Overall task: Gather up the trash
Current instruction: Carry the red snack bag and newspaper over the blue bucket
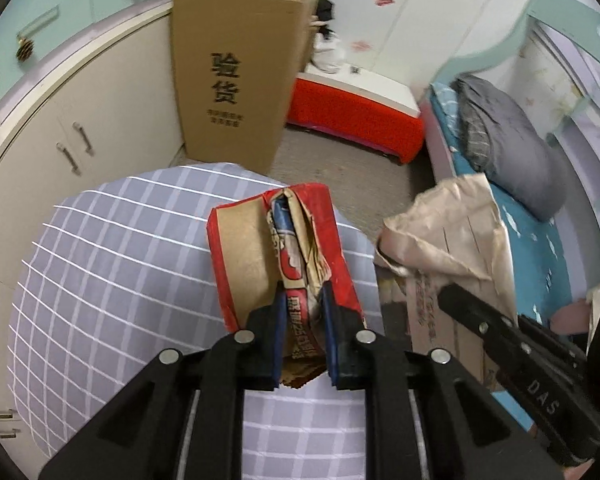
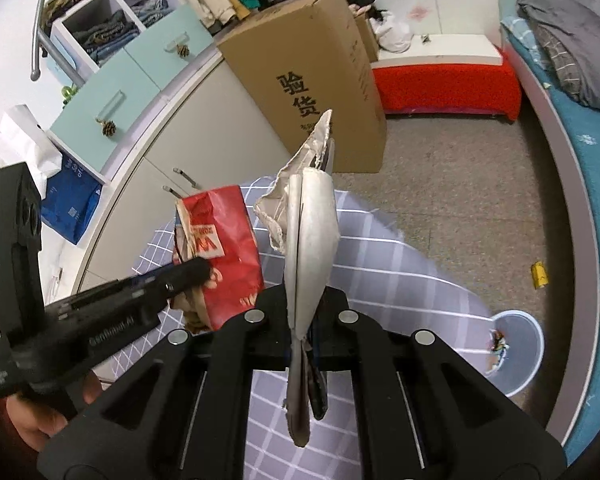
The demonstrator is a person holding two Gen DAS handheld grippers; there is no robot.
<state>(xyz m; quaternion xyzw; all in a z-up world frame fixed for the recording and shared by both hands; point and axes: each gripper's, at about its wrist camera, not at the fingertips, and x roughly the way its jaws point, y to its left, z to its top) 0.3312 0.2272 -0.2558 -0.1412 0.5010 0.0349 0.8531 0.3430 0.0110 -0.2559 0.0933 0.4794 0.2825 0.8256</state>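
My left gripper [image 1: 303, 292] is shut on a crumpled red paper bag [image 1: 260, 248] and holds it above a table with a grey checked cloth [image 1: 100, 280]. The same red bag [image 2: 228, 248] shows in the right wrist view, left of centre, with the left gripper [image 2: 198, 270] on it. My right gripper [image 2: 304, 300] is shut on a flattened beige paper bag [image 2: 310, 232], held edge-on above the cloth. That beige bag [image 1: 452, 228] shows at the right in the left wrist view. A light blue bin [image 2: 518, 354] with some scraps inside stands on the floor to the right.
A tall cardboard box [image 1: 232, 80] stands behind the table by cream cabinets [image 1: 80, 128]. A red bench [image 1: 360, 116] sits at the far wall. A bed with blue sheet [image 2: 588, 168] runs along the right. A small yellow scrap [image 2: 539, 274] lies on the floor.
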